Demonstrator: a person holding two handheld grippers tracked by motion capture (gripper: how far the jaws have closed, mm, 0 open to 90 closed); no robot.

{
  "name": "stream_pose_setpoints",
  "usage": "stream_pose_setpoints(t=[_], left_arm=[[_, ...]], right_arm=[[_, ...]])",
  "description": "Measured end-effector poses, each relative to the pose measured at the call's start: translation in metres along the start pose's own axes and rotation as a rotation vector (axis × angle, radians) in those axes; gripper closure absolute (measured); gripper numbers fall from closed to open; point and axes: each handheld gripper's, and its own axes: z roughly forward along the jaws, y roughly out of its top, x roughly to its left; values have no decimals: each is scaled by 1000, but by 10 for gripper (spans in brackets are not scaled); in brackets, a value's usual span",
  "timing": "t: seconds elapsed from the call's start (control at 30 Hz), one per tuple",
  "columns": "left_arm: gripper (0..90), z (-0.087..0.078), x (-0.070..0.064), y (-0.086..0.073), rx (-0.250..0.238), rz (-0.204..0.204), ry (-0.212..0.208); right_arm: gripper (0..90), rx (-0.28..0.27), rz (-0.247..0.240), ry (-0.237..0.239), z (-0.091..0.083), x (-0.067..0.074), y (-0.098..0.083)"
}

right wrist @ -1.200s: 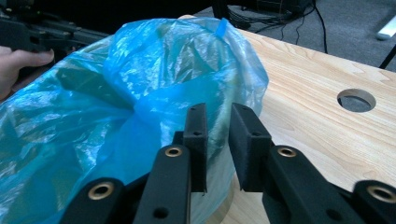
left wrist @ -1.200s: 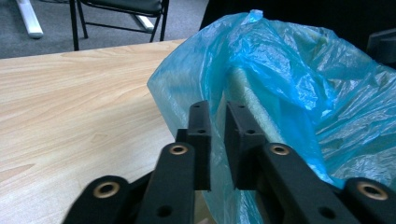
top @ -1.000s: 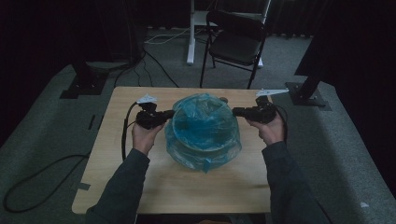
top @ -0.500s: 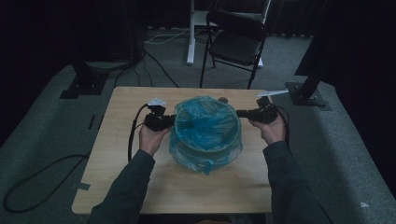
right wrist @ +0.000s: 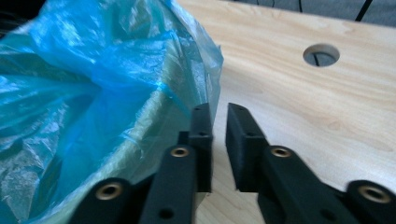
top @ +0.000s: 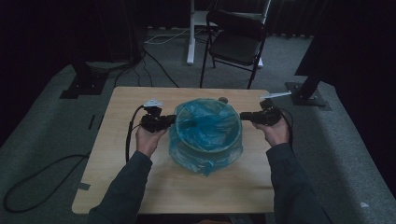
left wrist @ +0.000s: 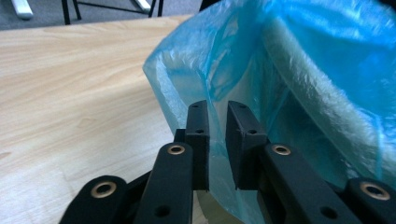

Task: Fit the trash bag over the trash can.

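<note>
**Inspector:** High view first. Where does the work stand?

**Assistant:** A round bin (top: 205,140) lined with a blue plastic bag (top: 208,123) stands on the desk (top: 140,186), about midway between its left and right edges and nearer the far edge than the near one. The bag's skirt hangs over the bin's rim down to the desktop. The left gripper (top: 170,120) is at the bin's left rim, the right gripper (top: 243,115) at its right rim, each held level and pointing inward. A black chair (top: 236,44) stands on the carpet beyond the desk's far edge.

**Inspector:** Left gripper view?

**Assistant:** The left gripper (left wrist: 217,135) has its jaws a narrow gap apart, having just been opening. A fold of the bag (left wrist: 299,70) runs into that gap, but the pads do not press on it. The bin's pale wall shows through the plastic.

**Inspector:** Right gripper view?

**Assistant:** The right gripper (right wrist: 218,140) likewise stands slightly parted, its jaws having just been opening. The bag's edge (right wrist: 93,93) lies against the outer side of one jaw; the gap itself shows bare desktop, with nothing clamped. A round cable hole (right wrist: 321,54) sits in the desk near its far edge.
</note>
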Motion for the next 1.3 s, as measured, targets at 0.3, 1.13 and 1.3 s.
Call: stream_pose_setpoints(t=[0.3, 1.13, 1.3], left_arm=[[739, -20, 3, 9, -71, 2, -4], [658, -20, -63, 63, -101, 240, -103], [642, -11, -76, 68, -79, 277, -119]], right_arm=[[657, -31, -51, -17, -11, 9, -12], [602, -29, -93, 10, -7, 17, -33], [601, -31, -94, 17, -7, 17, -35]])
